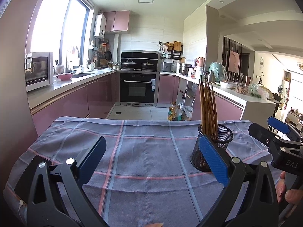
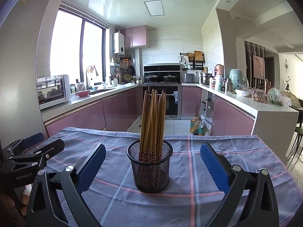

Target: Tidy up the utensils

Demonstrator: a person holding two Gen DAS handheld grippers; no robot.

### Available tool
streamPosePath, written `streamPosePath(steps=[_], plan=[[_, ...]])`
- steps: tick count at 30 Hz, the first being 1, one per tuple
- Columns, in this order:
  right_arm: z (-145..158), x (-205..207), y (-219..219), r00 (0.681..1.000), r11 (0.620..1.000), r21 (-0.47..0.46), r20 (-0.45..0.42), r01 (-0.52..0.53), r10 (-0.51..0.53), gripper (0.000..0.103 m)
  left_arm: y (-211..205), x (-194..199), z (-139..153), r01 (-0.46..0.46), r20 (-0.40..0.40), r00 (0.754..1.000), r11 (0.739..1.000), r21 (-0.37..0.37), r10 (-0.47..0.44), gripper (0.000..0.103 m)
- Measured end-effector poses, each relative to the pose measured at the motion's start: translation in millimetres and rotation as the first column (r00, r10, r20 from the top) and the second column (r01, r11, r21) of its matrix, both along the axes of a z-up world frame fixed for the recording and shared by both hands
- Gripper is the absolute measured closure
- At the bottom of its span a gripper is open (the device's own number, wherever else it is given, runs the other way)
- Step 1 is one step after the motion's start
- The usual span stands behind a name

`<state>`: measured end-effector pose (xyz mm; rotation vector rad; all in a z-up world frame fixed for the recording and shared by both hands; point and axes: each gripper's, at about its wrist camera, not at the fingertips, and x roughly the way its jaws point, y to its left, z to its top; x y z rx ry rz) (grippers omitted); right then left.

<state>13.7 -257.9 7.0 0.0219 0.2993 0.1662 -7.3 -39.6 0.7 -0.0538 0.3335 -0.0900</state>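
A black mesh holder (image 2: 150,167) stands upright on a checked blue-grey cloth (image 2: 208,170) and holds several brown chopsticks (image 2: 153,121) standing upright. My right gripper (image 2: 153,161) is open and empty, its jaws wide on either side of the holder, not touching it. My left gripper (image 1: 151,158) is open and empty over bare cloth (image 1: 144,151); the holder (image 1: 211,147) with chopsticks (image 1: 208,106) sits just behind its right finger. The right gripper (image 1: 270,132) shows at the right edge of the left wrist view, and the left gripper (image 2: 40,141) at the left edge of the right wrist view.
The cloth-covered table ends at a far edge (image 2: 151,134), with kitchen floor beyond. Pink cabinets and counters line both sides. An oven (image 2: 166,102) stands at the back. Oil bottles (image 2: 196,123) sit on the floor at right.
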Motion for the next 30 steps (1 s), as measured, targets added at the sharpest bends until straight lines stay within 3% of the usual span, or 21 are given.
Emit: streamPosePath(steps=[30], plan=[[2.1, -3.4, 6.0, 0.999, 1.0, -0.001, 0.044, 0.003, -0.003, 0.006, -7.0, -1.7, -3.1, -0.003, 0.019, 1.0, 1.0, -0.004, 0.003, 0.006]])
